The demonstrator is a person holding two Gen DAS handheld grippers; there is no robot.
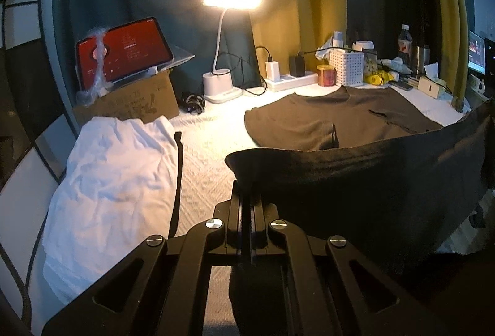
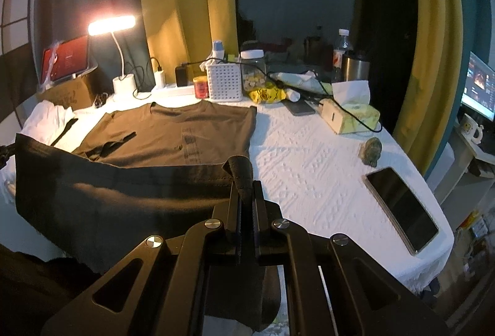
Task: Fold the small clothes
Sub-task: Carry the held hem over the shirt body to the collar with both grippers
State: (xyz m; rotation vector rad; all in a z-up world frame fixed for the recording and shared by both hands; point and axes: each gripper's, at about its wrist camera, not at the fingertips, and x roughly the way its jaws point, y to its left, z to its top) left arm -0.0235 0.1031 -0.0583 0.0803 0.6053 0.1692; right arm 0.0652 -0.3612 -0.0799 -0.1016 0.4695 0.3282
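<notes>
While both grippers stand clamped on the near hem of the dark shirt (image 1: 355, 187), that hem hangs lifted above the table's near edge, stretched between them. The left gripper (image 1: 246, 181) has its jaws pressed together on the hem's left corner, cloth bulging just past the tips. The right gripper (image 2: 246, 181) has its jaws closed on the right corner, a small tuft of fabric standing up between the fingers. Beyond the raised hem, the rest of the shirt lies flat in the middle of the table (image 2: 309, 169), collar toward the far edge.

A white perforated basket (image 2: 224, 82) stands at the far edge with a white cloth-like thing and a cable over its rim; what else is inside cannot be seen. Beside it a clear jar (image 2: 252, 73) holds pale yellow pieces, and a small red jar (image 2: 201, 87) stands on its other side.

Only the left wrist view shows the crumpled white garment (image 1: 114, 169) in full, at the table's left edge, just in front of the cardboard box (image 1: 136, 101) that carries a tablet (image 1: 123, 51). Only the right wrist view shows the phone (image 2: 402, 209) near the right edge, the stone-like lump (image 2: 371, 150) and the tissue pack (image 2: 355, 116).
</notes>
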